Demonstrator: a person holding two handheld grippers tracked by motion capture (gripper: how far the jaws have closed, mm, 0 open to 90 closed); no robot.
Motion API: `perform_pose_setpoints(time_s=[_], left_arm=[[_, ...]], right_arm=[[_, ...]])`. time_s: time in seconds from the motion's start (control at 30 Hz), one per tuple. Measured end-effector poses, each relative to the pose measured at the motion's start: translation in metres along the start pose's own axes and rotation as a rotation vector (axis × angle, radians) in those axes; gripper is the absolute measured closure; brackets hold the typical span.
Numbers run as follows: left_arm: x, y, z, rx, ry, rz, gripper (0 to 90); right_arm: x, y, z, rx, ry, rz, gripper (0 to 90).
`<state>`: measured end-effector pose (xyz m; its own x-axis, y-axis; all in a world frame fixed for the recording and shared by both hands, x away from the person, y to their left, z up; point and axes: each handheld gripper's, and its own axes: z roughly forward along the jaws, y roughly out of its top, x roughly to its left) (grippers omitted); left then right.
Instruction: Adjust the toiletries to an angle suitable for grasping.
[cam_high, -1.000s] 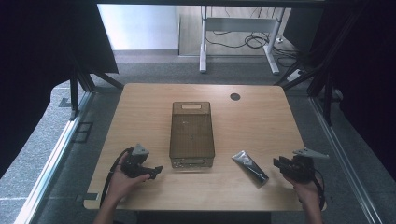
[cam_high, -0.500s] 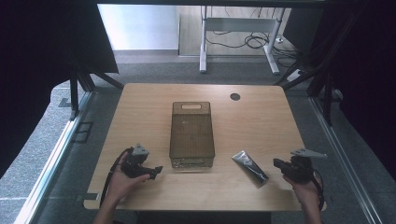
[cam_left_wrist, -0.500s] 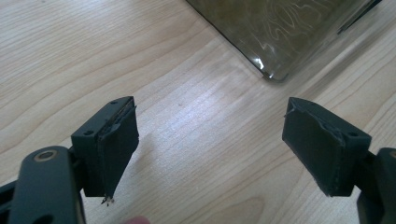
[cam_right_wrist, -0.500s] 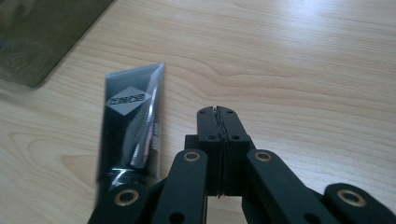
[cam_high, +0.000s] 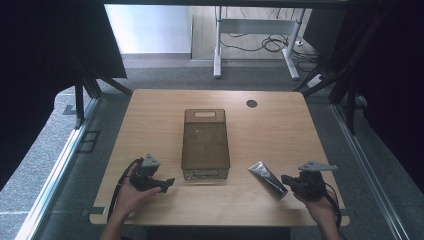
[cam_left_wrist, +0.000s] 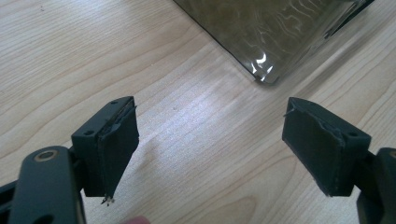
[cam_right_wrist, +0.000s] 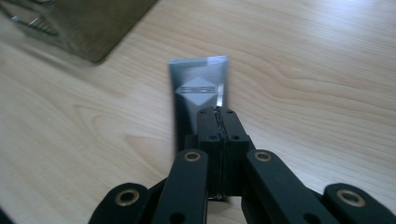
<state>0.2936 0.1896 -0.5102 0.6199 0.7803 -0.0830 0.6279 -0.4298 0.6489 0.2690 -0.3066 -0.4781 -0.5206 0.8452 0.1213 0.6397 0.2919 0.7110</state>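
The right gripper (cam_right_wrist: 219, 114) has just closed, its pads pressed flat together with nothing visibly between them, and it hides the cap end of the grey tube (cam_right_wrist: 198, 88). The tube lies flat on the table (cam_high: 280, 125) just right of the smoky plastic bin (cam_high: 205, 145), its crimped end pointing away from the gripper. The left gripper (cam_left_wrist: 210, 149) gapes wide and empty.

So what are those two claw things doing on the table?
A person holds one in each hand. The right gripper has its fingers shut, pointing at a grey squeeze tube lying flat on the wooden table; the shut fingers sit over the tube's near end, and nothing shows between them. The left gripper waits with fingers wide open and empty, next to a corner of the smoky clear plastic box in the middle of the table.
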Motion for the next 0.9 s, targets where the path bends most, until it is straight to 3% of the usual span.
perform_pose_setpoints(time_s=[0.1, 0.37, 0.9], left_arm=[[0.0, 0.0, 0.0, 0.0, 0.0, 0.001, 19.0], [-0.004, 0.001, 0.002, 0.013, -0.005, 0.017, 19.2], [-0.005, 0.002, 0.001, 0.012, 0.002, 0.021, 19.3]], right_arm=[[0.011, 0.001, 0.005, 0.019, 0.029, -0.032, 89.6], [0.023, -0.012, 0.015, 0.088, 0.056, -0.045, 89.6], [0.015, -0.018, 0.017, 0.105, 0.053, -0.017, 89.8]])
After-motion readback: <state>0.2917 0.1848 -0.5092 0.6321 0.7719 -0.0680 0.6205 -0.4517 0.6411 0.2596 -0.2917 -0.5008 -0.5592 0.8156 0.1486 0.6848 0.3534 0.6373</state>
